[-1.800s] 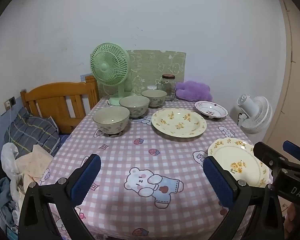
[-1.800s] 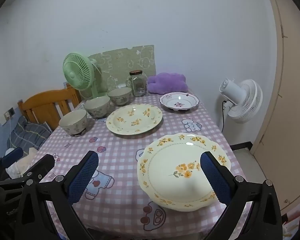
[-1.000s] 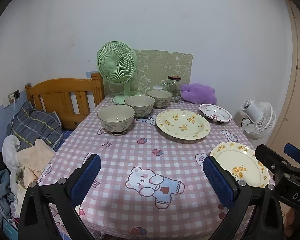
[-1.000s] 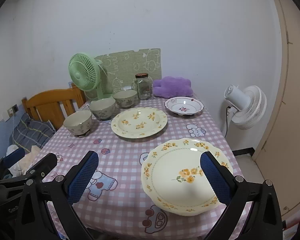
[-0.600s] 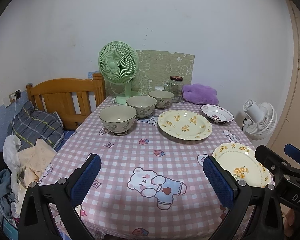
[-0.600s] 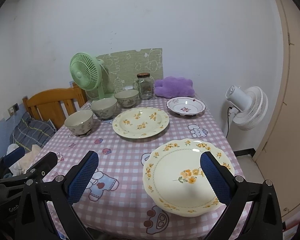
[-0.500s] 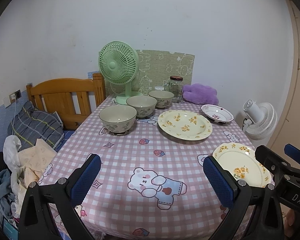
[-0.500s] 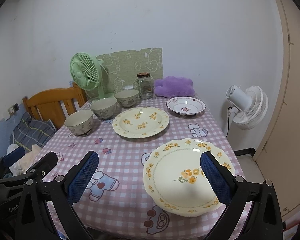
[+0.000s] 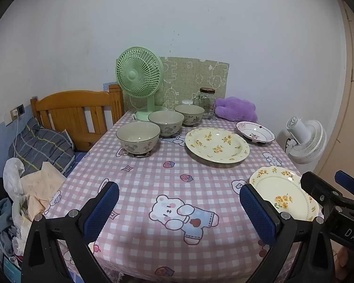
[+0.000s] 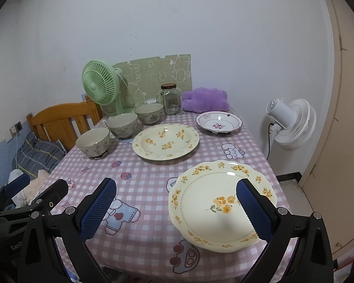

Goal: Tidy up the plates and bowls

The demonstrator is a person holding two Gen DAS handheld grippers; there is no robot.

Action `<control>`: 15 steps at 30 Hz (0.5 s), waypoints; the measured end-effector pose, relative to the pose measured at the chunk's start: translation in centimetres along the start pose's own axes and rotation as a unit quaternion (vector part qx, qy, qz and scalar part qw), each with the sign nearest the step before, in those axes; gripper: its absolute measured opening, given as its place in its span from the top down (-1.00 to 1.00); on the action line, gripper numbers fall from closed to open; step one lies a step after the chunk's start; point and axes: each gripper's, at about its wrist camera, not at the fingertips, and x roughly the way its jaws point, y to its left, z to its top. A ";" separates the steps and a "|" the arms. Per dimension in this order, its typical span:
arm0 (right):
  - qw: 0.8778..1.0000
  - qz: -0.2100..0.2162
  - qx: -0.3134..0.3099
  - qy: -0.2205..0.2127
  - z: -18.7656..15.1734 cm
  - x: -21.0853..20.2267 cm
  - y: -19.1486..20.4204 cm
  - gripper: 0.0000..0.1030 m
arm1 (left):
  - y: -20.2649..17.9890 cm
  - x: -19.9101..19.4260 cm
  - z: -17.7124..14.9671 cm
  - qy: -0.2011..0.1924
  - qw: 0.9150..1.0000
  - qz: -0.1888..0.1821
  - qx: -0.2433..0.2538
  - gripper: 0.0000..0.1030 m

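Both grippers pulling back slightly, more table edge showing now; left gripper (image 9: 179, 210) and right gripper (image 10: 177, 208) hanging wide open, empty. Scalloped floral plate (image 10: 220, 204) untouched; organizing not started.

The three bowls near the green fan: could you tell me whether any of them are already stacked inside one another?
No, the three bowls stand separately in a row on the tablecloth.

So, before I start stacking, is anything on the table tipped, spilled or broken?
Nothing stands out. The three bowls sit upright in a row, and the three plates lie flat on the tablecloth, apart from one another. No spill or visible chips.
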 end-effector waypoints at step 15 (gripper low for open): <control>1.000 0.000 0.002 0.003 -0.3 -0.4 -0.3 -0.99 | -0.4 -0.2 -0.2 0.002 1.000 0.003 0.000 -0.98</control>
